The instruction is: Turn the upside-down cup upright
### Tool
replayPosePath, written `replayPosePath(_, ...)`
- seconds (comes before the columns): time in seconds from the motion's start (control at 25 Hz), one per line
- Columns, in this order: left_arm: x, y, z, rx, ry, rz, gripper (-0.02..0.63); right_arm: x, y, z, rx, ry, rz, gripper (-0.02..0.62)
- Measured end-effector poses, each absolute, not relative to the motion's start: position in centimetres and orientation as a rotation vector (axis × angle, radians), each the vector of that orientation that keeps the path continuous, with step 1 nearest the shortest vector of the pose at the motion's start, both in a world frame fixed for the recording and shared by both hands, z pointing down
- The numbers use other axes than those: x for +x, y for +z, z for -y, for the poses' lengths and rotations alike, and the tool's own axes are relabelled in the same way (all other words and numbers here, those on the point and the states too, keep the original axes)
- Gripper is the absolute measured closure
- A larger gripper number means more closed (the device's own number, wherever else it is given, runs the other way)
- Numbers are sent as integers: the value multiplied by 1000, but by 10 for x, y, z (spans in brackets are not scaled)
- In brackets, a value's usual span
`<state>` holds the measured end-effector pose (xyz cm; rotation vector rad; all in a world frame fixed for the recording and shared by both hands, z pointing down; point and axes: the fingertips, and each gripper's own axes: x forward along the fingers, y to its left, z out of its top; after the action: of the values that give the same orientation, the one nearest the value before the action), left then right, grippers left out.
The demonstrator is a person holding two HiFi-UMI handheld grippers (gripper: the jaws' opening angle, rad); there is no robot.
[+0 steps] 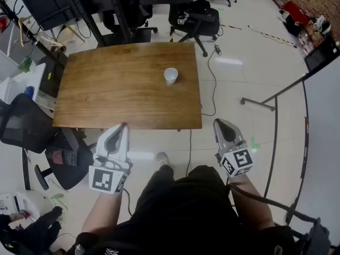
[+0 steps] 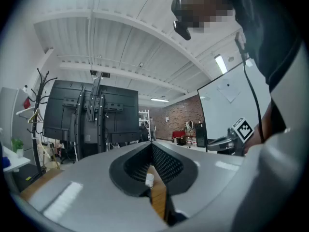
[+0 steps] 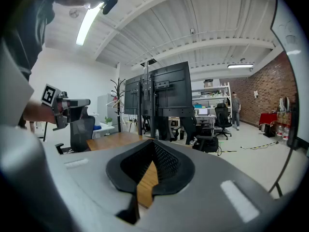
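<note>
Standing on table (image 1: 117, 89): cup (image 1: 170, 75) | axis vert. | mouth end unclear

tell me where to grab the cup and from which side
Probably by its round side wall, from the near table edge with the right claw, the closer one. The cup stands alone, so jaws fit either side; that claw is shut, so open it first.

We see a small white cup (image 1: 170, 75) standing on the brown wooden table (image 1: 117, 89) — right of its middle; mouth up or down, we cannot tell.
</note>
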<state>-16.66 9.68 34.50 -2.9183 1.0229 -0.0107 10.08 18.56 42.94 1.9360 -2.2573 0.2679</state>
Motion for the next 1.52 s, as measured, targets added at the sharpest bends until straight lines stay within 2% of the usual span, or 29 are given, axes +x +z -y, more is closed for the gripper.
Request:
replayPosePath(0.16,-171,355,-53,-2949,13,-1084,606,93,428,-139,1795,205,2278,594)
replayPosePath(0.56,-171,342,24,-2975,107,-1246,606,106,484,6,1621,328,2267,594)
replayPosePath(0.76,-160,338,70,-2881,-16,-1368,606,117,521,58,1546,420,2286,592)
replayPosePath(0.92,-153,345,89,-2817,-131,-1465,606,116,553,81,1437,515,2357,557)
replayPosePath(1.12,-149,350,82,-2814,-188,-1464,606,112,590,99,1378,569,2320,544)
replayPosePath(1.28,-178,356,80,-2766,-279,-1537,606,106,607,112,1376,610,2288,530)
replayPosePath(1.52,-196,356,85,-2743,-223,-1617,606,104,623,120,1337,656,2245,523)
